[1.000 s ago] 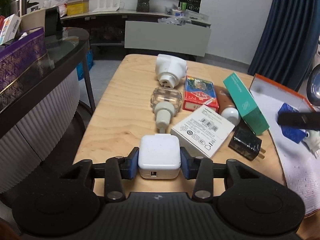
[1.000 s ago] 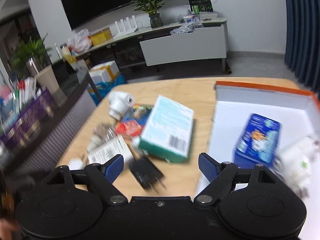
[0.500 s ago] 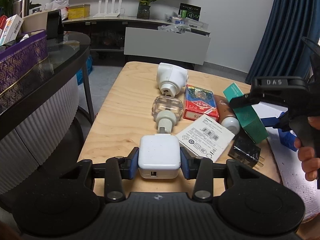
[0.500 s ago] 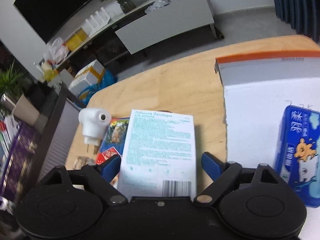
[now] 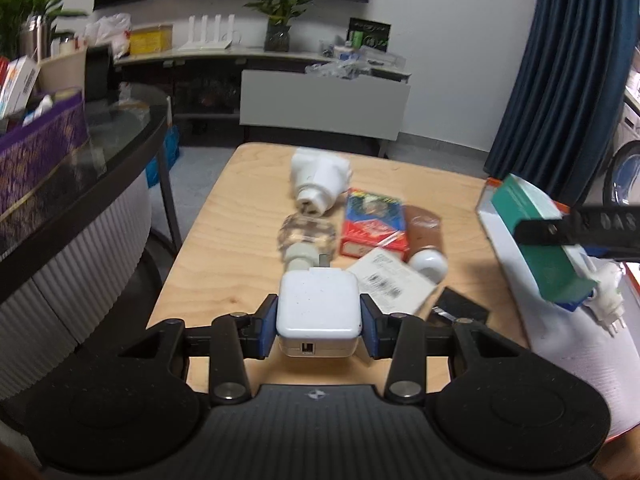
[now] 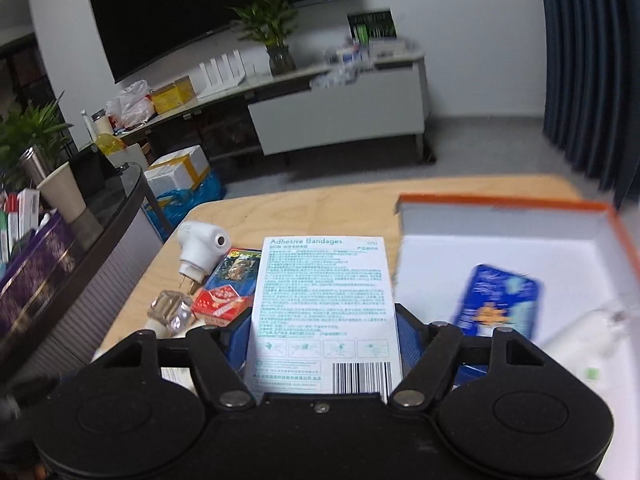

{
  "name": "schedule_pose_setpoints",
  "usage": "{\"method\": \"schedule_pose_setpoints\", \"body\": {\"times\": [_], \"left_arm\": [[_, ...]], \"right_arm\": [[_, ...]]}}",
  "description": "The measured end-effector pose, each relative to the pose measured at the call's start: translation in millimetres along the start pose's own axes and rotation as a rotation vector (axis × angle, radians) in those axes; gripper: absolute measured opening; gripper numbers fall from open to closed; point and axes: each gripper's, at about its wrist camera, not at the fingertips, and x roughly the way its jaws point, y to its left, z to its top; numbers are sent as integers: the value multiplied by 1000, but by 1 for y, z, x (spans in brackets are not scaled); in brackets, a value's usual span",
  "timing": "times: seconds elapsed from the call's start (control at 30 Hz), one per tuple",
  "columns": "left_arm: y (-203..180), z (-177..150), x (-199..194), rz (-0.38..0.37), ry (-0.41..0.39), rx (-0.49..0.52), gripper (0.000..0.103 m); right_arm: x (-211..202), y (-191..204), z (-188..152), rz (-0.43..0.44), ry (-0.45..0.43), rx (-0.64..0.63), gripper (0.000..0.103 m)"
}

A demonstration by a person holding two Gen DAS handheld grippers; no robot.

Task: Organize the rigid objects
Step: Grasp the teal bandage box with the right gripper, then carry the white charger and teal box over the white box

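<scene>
My left gripper (image 5: 319,326) is shut on a white USB charger cube (image 5: 318,312) and holds it over the near part of the wooden table (image 5: 224,248). My right gripper (image 6: 324,344) is shut on a teal and white adhesive bandages box (image 6: 324,312), lifted above the table next to the orange-rimmed white box (image 6: 520,216). In the left wrist view the bandages box (image 5: 540,240) hangs over that white box (image 5: 568,344). A blue packet (image 6: 500,300) and a white plug (image 5: 608,292) lie inside it.
On the table lie a white plug-in device (image 5: 318,178), a clear bottle (image 5: 306,236), a red card pack (image 5: 374,222), a brown tube with a white cap (image 5: 426,240), a white labelled box (image 5: 390,282) and a black charger (image 5: 460,306). A glass-topped counter (image 5: 100,152) stands left.
My right gripper closed on the bandages box, lifted it off the table and carried it right, over the white box. My left gripper stayed shut on the charger and rose slightly.
</scene>
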Motion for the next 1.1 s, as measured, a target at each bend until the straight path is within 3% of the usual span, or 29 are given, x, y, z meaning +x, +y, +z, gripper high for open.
{"method": "schedule_pose_setpoints", "body": {"times": [0.17,0.63,1.1], "left_arm": [[-19,7,-16,-18,-13,2,42],[-93,5,-35,-152,1,64,42],[-161,0,-26,-270,21,161,43]], "right_arm": [[-36,1,-13,-63,-41,-78,84],[-102,-39,-46,-157,-76,-31,84],[-130,-82,-60,-277,-116,14,84]]}}
